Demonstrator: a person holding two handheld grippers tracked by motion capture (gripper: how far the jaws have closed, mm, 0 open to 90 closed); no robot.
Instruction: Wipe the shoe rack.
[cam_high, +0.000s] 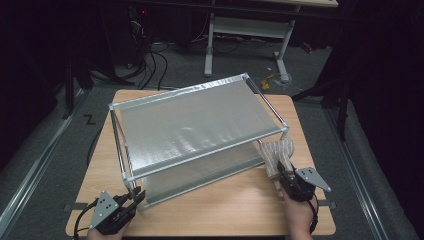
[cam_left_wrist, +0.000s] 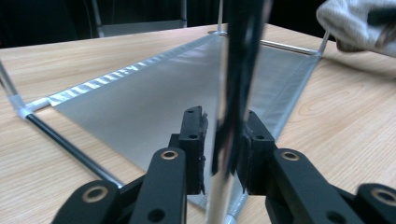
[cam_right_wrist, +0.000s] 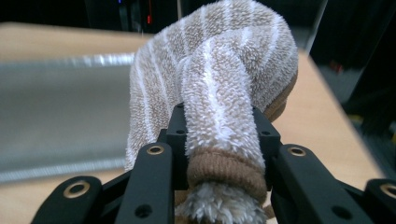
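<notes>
dim room here, light falling mostly on the pale wooden table (cam_high: 235, 210) in the middle, its grain clear, a short strip of tape at each side of the near edge. grey carpeted floor (cam_high: 45, 165) all around, a metal rail running along it at the left. behind, a white-legged desk (cam_high: 240, 30) stands on its feet, black cables (cam_high: 150, 65) snaking over the floor to its left, one small red light glowing in the dark back there. far walls lost in shadow.
</notes>
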